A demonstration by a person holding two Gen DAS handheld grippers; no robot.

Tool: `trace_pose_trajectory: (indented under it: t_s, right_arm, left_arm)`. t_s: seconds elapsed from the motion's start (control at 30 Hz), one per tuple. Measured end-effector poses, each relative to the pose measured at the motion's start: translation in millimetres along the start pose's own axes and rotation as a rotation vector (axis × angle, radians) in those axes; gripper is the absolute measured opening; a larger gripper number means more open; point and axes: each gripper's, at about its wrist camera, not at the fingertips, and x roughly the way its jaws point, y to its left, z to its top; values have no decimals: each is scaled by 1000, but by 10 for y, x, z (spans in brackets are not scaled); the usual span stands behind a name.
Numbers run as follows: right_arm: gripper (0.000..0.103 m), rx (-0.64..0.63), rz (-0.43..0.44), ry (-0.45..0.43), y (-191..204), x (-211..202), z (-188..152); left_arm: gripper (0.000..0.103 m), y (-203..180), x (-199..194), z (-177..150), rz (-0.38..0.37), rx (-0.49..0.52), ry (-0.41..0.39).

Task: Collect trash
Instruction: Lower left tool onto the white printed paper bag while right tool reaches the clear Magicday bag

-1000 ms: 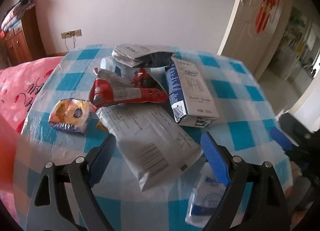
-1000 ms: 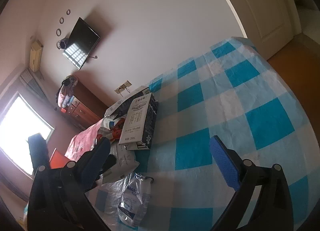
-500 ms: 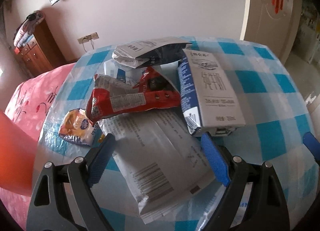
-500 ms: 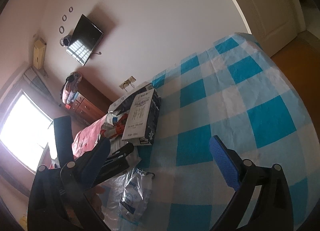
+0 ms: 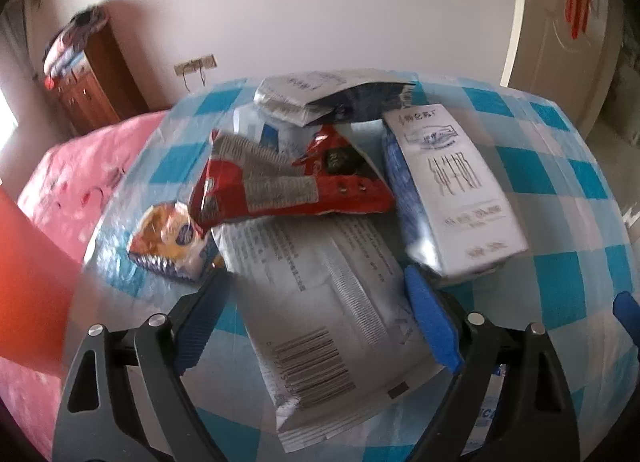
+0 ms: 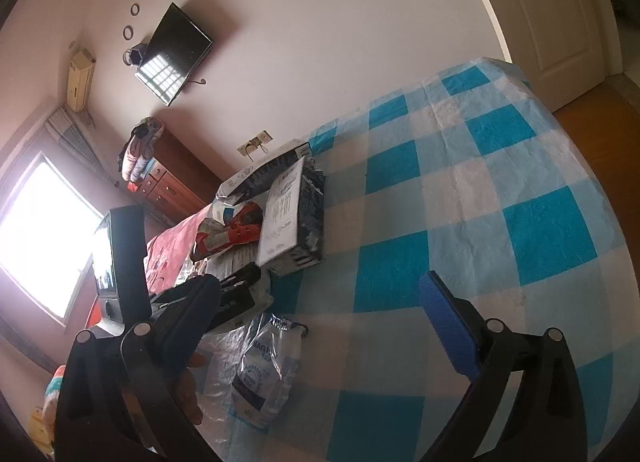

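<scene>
A pile of trash lies on the blue-and-white checked tablecloth (image 5: 560, 182). A grey packet with a barcode (image 5: 320, 302) lies nearest, between the spread jaws of my left gripper (image 5: 316, 318), which is open; the pads do not press on it. Behind it are a red snack bag (image 5: 280, 190), a white-and-blue carton (image 5: 452, 190), a small yellow wrapper (image 5: 168, 242) and a silver-and-dark bag (image 5: 332, 98). My right gripper (image 6: 320, 326) hangs open over the cloth with nothing between its jaws. A clear plastic bag with blue print (image 6: 268, 366) lies just left of it.
A pink bed (image 5: 80, 182) adjoins the table's left side, with an orange-red object (image 5: 28, 282) at the near left. In the right wrist view the left gripper (image 6: 236, 294) and a hand (image 6: 188, 382) are at the left. A door (image 6: 560, 22) stands beyond the table's far right.
The left gripper has tipped downward and come closer to the pile, so the grey packet now fills the space between its jaws. In the right wrist view the left gripper has come in from the left.
</scene>
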Motion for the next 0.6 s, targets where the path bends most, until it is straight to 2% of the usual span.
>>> trace_pose_trajectory:
  t_s: [0.17, 0.23, 0.3, 0.6]
  right_arm:
    - [98, -11, 4, 17, 23, 22, -9]
    - [98, -33, -5, 34, 68, 53, -28]
    - [98, -56, -13, 49, 116, 87, -49]
    - [98, -127, -14, 127, 304, 243, -197]
  left_arm:
    - [81, 122, -37, -59, -22, -18, 4]
    - [76, 200, -64, -80, -38, -36, -1]
    - [65, 276, -92, -79, -55, -62, -3]
    - [63, 377, -163, -179, -82, -42, 10]
